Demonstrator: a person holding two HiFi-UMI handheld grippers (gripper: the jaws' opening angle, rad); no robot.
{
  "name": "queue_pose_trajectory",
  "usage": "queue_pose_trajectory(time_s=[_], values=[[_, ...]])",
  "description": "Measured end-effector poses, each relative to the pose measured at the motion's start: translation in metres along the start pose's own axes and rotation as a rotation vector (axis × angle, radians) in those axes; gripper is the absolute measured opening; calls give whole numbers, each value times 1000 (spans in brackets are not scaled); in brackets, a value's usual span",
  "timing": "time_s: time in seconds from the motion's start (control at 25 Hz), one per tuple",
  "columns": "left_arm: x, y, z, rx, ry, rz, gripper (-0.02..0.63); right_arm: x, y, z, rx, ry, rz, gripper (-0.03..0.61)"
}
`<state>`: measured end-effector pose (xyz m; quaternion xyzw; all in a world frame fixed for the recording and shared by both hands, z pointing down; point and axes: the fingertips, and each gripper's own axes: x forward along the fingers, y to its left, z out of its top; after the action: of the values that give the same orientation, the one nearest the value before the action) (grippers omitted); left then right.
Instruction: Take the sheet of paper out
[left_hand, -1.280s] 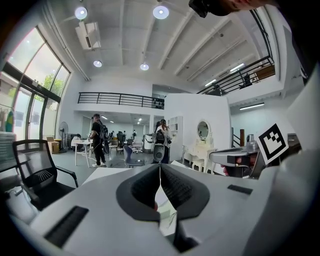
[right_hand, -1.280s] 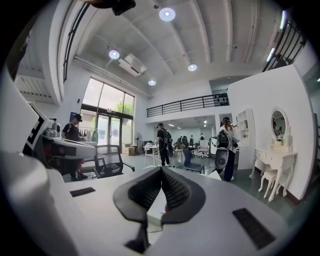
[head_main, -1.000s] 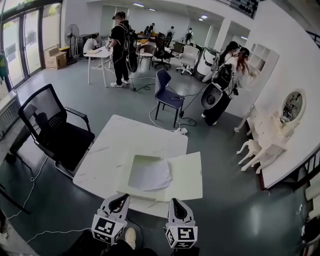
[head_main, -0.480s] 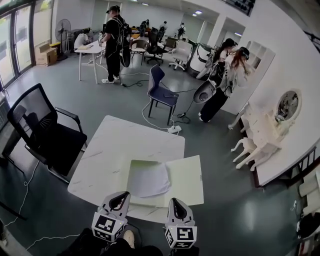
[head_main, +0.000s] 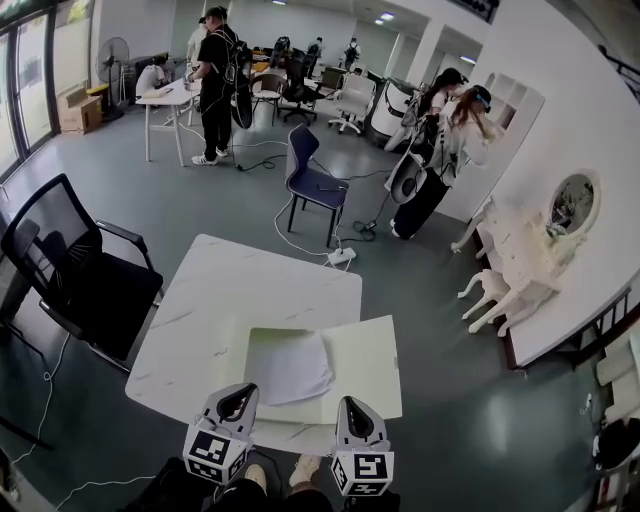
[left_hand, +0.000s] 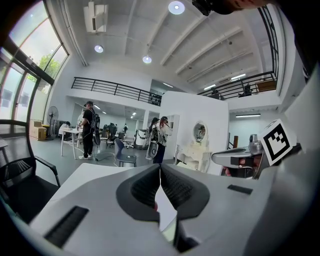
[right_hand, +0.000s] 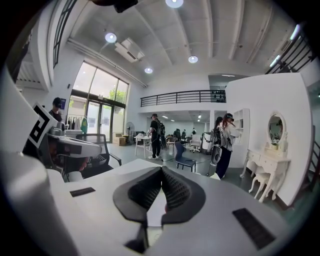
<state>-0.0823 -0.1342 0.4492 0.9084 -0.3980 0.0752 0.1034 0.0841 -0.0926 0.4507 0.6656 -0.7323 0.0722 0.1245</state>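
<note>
Both sets of jaws are together, nothing held. Sheet of paper (head_main: 292, 366) lies flat in the open folder (head_main: 366, 368) on the surface (head_main: 230, 290), just ahead, between left gripper (head_main: 238, 399) and right gripper (head_main: 358, 413). Left looks marginally nearer.

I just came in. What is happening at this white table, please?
A person stands at the near edge of the table with a two-jaw gripper in each hand. An open folder lies flat on it, and a white sheet of paper lies in its left half. The left gripper and the right gripper both have their jaws together and hold nothing. The sheet is not yet taken out.
</note>
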Motion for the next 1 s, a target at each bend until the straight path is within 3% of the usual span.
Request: queue_pose_trajectory(time_s=[0.32,0.52,1.0], values=[[61,1,-11,-11,43,64,25,56,-52,-13,14,25,53,17],[103,13,-28,-24,91,135,25,107,-83,-46,26,105,100,17],[152,44,-98,-105,223,274,25,194,-91,-129,0,303,246,17]])
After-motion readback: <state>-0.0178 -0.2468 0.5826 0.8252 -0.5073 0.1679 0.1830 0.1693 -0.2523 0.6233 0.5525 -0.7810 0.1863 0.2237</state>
